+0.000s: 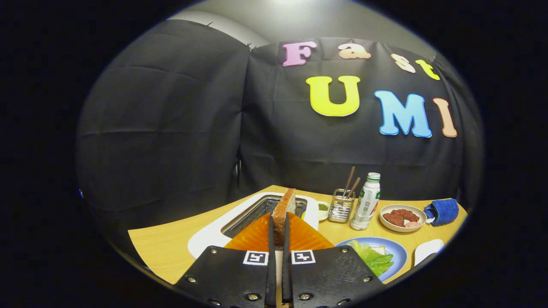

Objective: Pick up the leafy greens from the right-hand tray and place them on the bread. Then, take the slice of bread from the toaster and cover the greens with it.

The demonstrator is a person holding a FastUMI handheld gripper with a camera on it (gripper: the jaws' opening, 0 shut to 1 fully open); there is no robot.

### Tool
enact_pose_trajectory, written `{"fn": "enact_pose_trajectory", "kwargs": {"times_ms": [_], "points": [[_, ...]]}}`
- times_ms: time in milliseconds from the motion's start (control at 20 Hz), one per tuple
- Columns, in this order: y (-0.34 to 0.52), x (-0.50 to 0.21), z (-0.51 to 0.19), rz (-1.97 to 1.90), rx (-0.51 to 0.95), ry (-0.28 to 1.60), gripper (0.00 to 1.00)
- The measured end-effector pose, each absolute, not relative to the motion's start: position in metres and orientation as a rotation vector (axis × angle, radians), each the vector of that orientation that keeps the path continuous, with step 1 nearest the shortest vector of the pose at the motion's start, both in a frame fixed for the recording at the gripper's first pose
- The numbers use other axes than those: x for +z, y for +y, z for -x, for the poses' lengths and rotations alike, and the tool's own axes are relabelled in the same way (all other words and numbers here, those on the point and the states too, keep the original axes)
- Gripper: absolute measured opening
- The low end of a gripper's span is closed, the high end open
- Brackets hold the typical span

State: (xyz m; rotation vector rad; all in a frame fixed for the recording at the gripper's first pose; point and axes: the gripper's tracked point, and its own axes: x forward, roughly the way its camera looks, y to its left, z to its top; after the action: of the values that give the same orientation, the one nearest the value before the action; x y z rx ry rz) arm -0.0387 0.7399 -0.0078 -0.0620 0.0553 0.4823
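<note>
**A:** ok so gripper view, what's the setup? I see a light wooden table [171, 244] inside a booth with black cloth hung as the wall behind it, plus a strip of pale wall or ceiling above the cloth.

**B:** yep. The gripper [278, 233] has its fingers [271, 239] nearly together, clamped on the slice of bread [283, 208], one on each flat face. The slice stands on edge, long axis pointing up and slightly away from the fingers, crust at the top, right over the slot of the white toaster [214, 233] just ahead of them.

**A:** and the greens?

**B:** the leafy greens [371, 256] are lying on another slice on the blue plate [398, 252], just right of the fingers. Can only see a corner of that bottom slice.

**A:** counts?

**B:** one toaster, one blue plate, two bread slices total. Beyond the fingers to the right: one metal holder [341, 206] with two brown sticks [351, 182] poking out, one white bottle [367, 202] with a green cap standing upright, one small dish [323, 208] of something green, one bowl [402, 217] of reddish chunks, one blue cloth [443, 211]. Also one white tray [428, 249] past the plate, can't tell what's in it.
</note>
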Motion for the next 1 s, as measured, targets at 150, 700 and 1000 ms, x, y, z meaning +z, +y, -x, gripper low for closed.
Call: {"fn": "enact_pose_trajectory", "kwargs": {"times_ms": [150,700,1000], "points": [[0.740,-0.008,0.037,0.042,0.486,0.070,0.05],[0.736,0.016,0.044,0.016,0.501,0.036,0.05],[0.724,0.046,0.049,-0.043,0.510,-0.002,0.05]]}}
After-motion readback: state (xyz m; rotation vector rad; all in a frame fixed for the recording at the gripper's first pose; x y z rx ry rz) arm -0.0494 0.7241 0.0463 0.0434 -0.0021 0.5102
